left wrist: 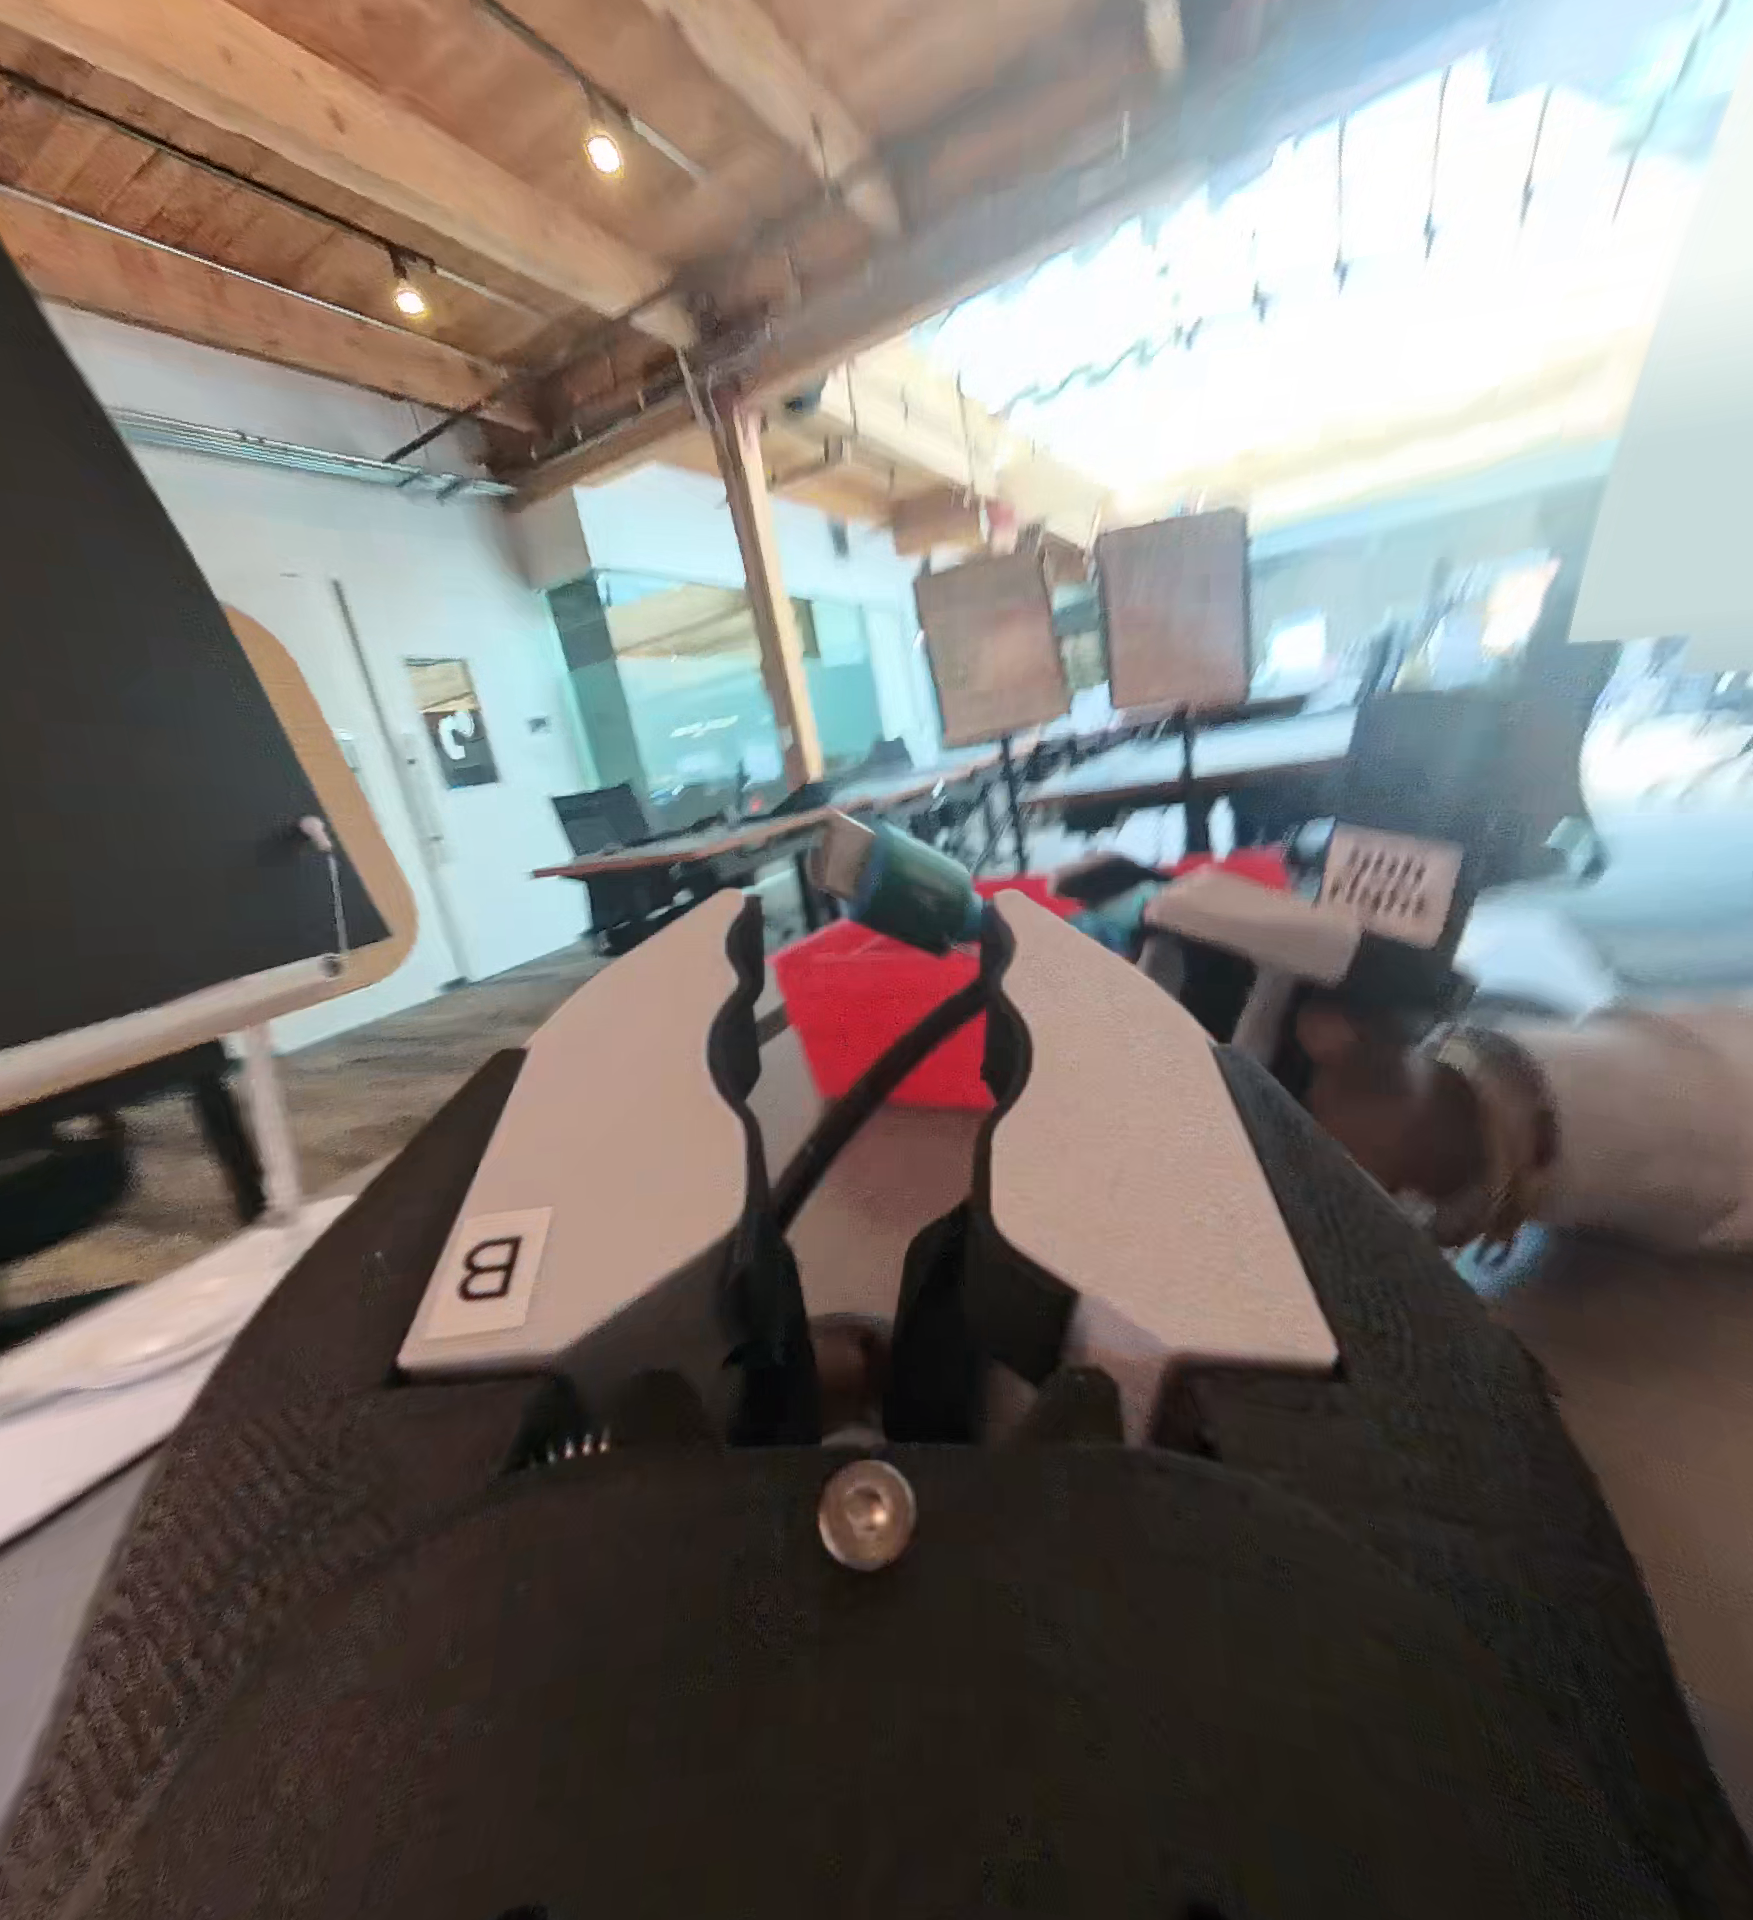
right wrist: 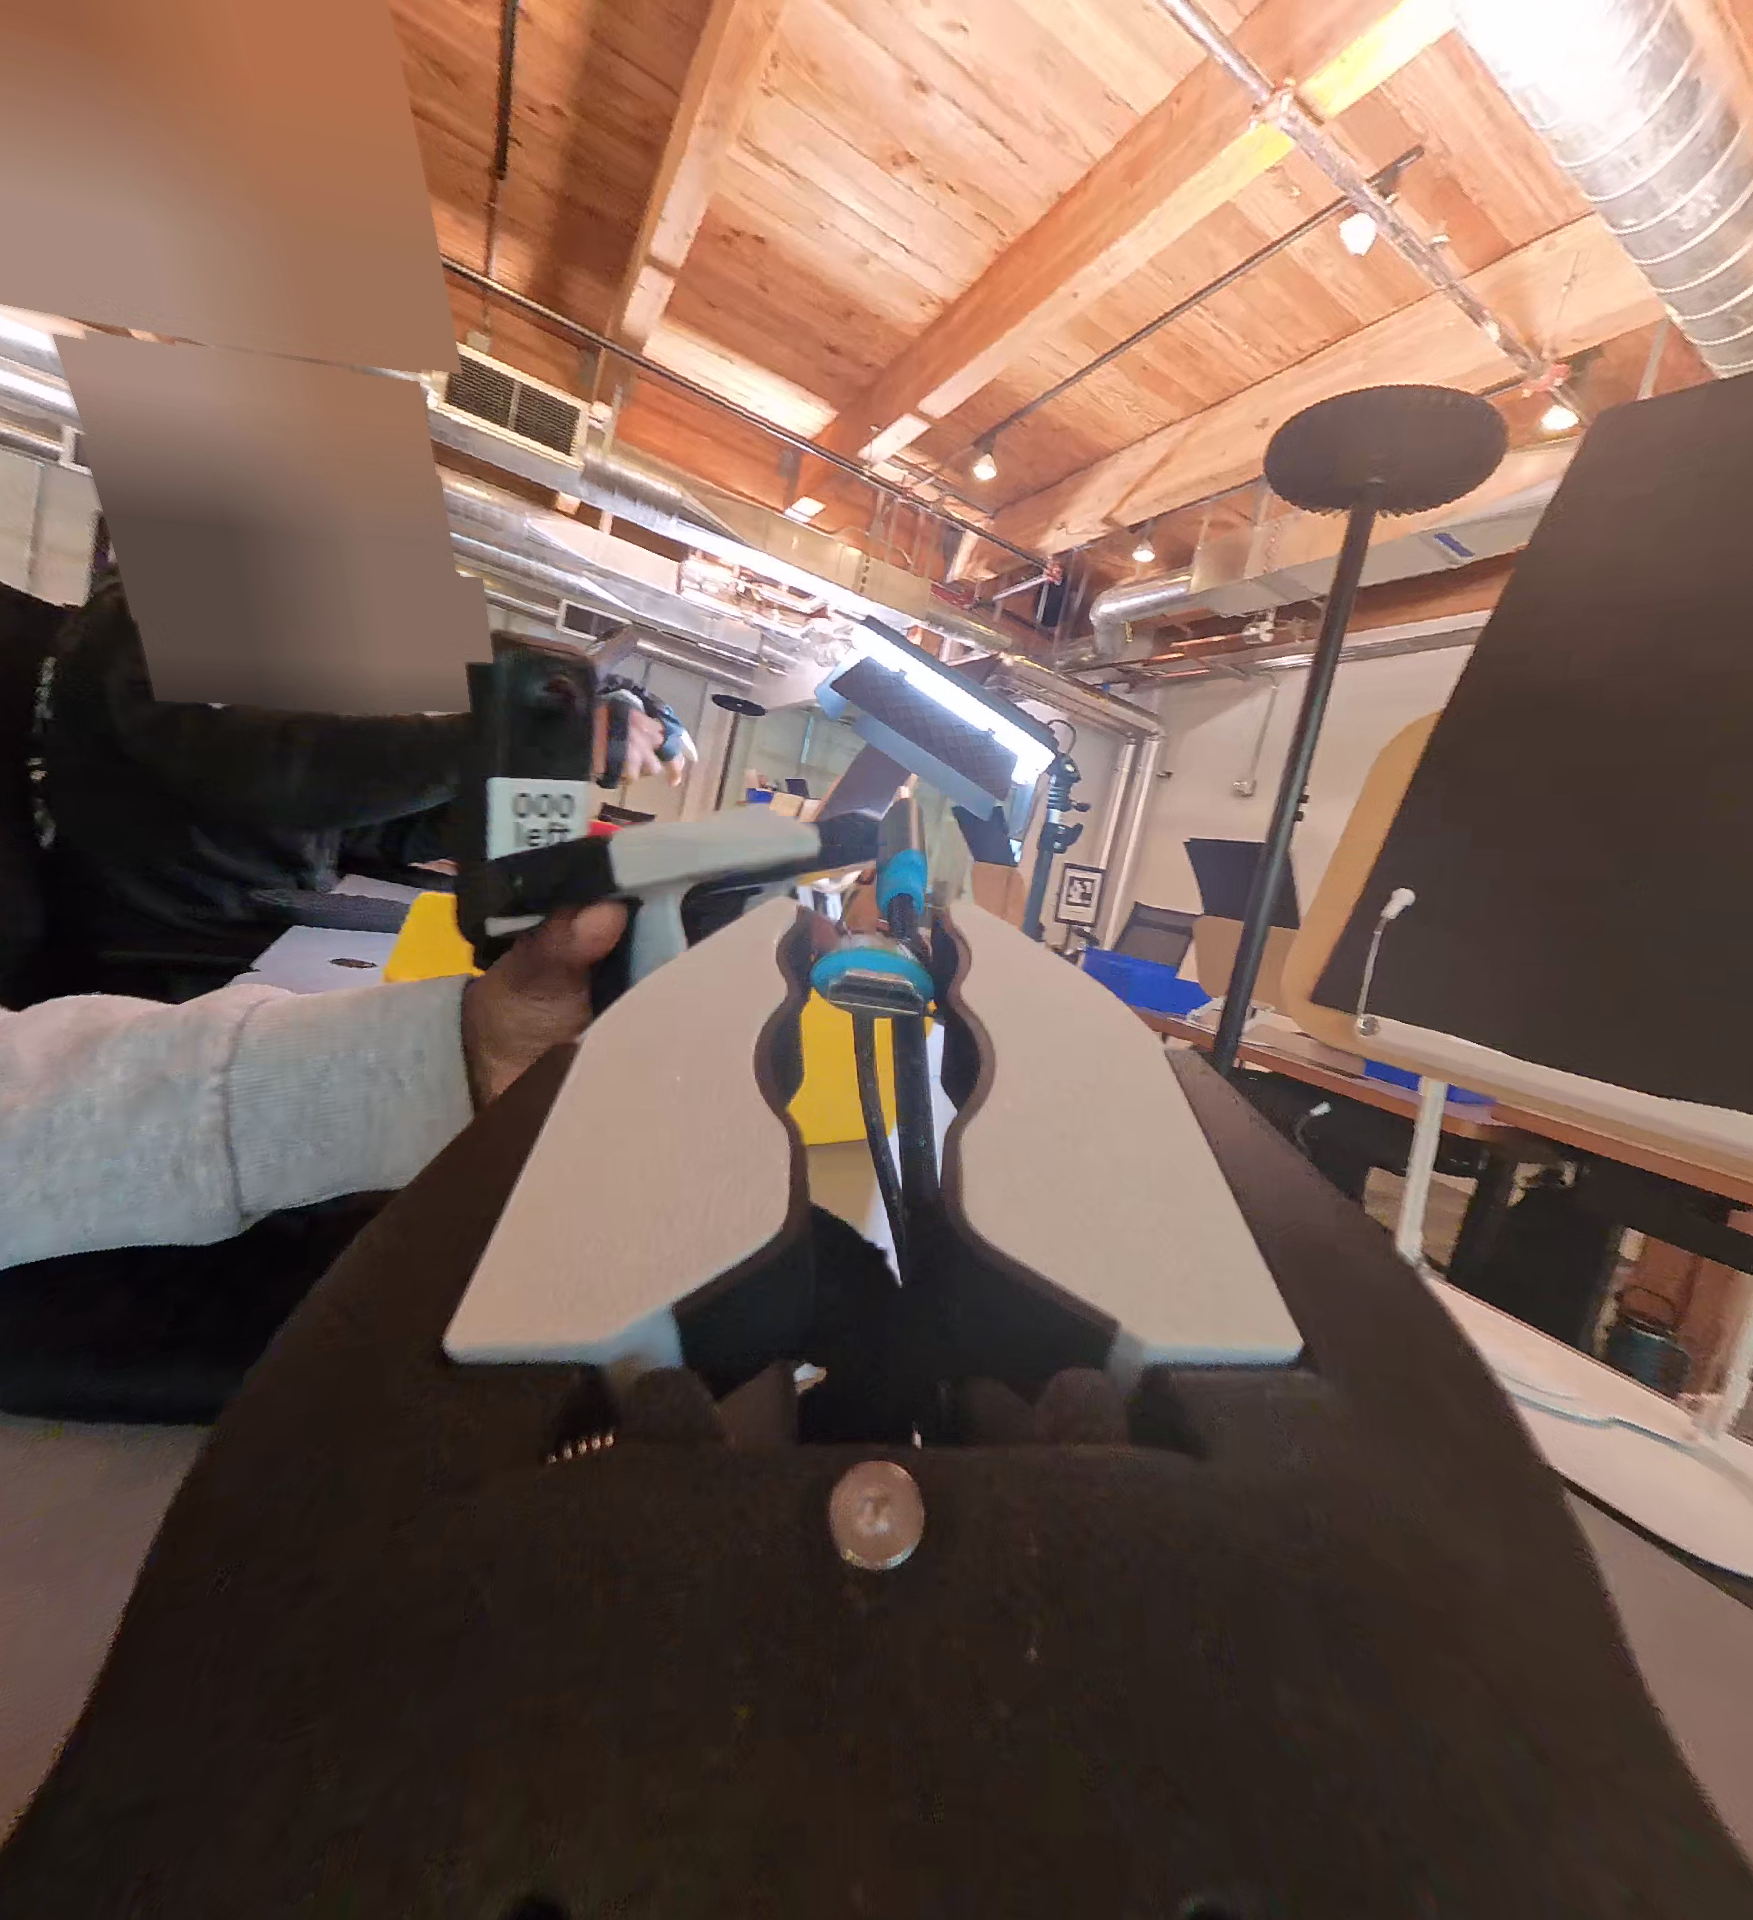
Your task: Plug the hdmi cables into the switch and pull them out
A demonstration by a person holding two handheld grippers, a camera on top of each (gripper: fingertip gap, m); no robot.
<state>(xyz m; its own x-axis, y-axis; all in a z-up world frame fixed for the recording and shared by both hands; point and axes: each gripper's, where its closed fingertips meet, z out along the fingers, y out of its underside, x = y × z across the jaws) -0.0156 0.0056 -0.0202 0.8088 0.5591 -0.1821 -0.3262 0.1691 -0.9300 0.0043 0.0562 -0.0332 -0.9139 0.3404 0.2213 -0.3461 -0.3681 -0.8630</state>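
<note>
In the left wrist view my left gripper (left wrist: 872,909) has its jaws apart. A teal HDMI plug (left wrist: 898,883) sits tilted at the right fingertip, metal end up and to the left. Its black cable (left wrist: 882,1081) runs down between the fingers. I see no firm pinch on the plug. In the right wrist view my right gripper (right wrist: 872,925) is shut on a blue-collared HDMI plug (right wrist: 870,982) whose metal end faces the camera. A second blue plug (right wrist: 899,873) stands just beyond, by the tip of the left gripper (right wrist: 706,842). The switch is not in view.
A red box (left wrist: 882,1029) lies ahead on the grey table (left wrist: 882,1174); a yellow box (right wrist: 841,1070) shows in the right wrist view. Black boards on white stands sit at the left (left wrist: 72,644) and right (right wrist: 1599,790). A grey-sleeved arm (right wrist: 124,1122) and another seated person (right wrist: 228,810) are nearby.
</note>
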